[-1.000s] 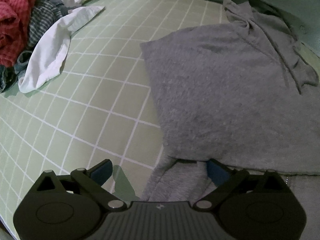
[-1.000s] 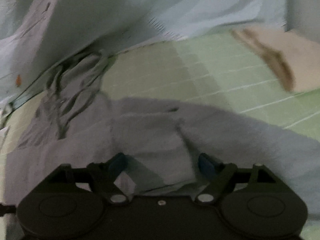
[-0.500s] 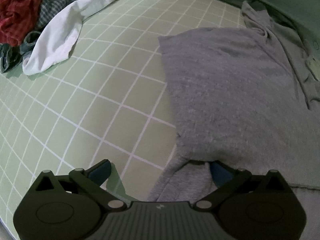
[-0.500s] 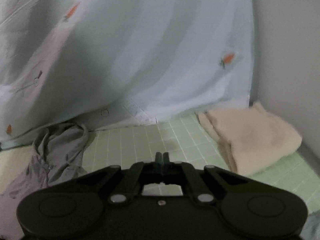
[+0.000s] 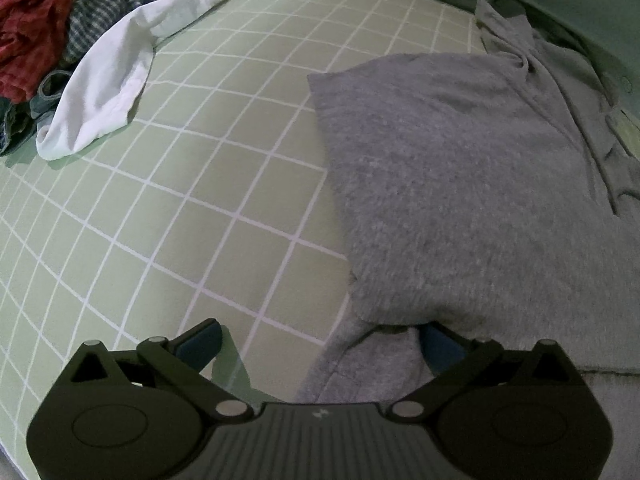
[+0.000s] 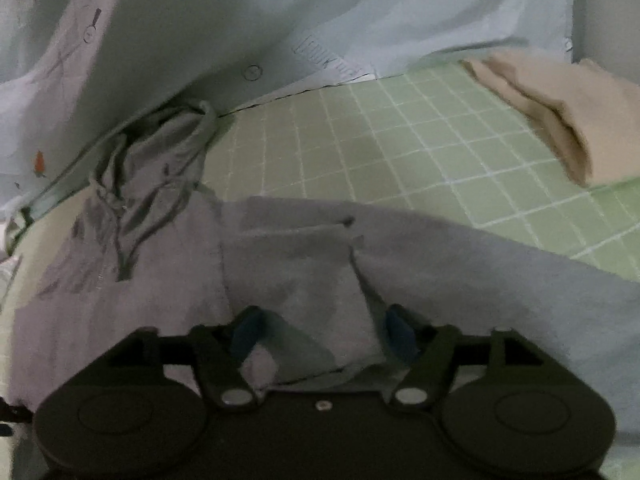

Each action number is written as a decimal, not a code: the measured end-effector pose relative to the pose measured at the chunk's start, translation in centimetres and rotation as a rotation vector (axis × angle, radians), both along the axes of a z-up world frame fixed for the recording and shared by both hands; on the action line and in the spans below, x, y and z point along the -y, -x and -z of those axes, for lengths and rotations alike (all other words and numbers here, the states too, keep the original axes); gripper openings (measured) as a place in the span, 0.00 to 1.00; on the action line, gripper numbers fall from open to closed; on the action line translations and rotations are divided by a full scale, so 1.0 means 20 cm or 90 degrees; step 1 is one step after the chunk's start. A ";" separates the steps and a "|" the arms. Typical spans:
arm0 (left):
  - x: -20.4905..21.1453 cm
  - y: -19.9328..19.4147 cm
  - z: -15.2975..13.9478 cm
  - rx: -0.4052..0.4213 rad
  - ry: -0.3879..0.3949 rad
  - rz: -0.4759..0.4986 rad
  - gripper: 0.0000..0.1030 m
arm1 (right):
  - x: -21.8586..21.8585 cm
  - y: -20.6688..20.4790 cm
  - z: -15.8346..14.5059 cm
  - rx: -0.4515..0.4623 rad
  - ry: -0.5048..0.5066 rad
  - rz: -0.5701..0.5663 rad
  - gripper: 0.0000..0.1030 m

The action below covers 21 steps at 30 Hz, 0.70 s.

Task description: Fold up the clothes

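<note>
green grid bedsheet (image 5: 168,216), pale printed quilt (image 6: 224,20)

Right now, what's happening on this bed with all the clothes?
Someone with a gripper in each hand is folding a gray hoodie spread on the green checked sheet. Both the left gripper and the right gripper are open, low over its near edge. A heap of unfolded clothes waits aside; a folded beige garment lies apart.
</note>
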State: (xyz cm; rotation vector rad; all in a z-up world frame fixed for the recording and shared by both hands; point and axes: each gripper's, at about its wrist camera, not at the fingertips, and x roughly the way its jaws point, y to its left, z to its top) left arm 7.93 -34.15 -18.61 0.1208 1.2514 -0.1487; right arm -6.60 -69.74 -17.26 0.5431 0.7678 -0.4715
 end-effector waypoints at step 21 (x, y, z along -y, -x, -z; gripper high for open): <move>-0.03 -0.04 0.00 0.003 0.005 -0.026 1.00 | 0.30 0.30 -0.54 0.110 0.220 0.216 0.04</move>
